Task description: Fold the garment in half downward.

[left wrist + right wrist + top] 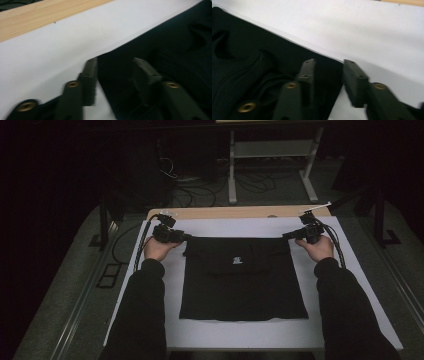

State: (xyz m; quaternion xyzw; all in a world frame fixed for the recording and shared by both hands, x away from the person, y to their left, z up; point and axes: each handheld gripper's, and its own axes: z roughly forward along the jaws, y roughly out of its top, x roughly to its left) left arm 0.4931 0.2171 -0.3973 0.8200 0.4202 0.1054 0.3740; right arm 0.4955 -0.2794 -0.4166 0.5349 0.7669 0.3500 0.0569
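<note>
Both sleeves (145, 310) reach out; left gripper (115, 62) and right gripper (329, 63) stand part open, each astride a far corner of the black garment (242, 280), gripping nothing

Your forearms run off the bottom edge of the high view; the small white print (238, 260) on the black garment (242, 285) is too tiny to read; both gripper views are blurred

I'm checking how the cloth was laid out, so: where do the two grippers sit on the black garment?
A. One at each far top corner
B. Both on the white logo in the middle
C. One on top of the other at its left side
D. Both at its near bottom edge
A: in the high view the left gripper and right gripper flank the black garment's far corners.
</note>
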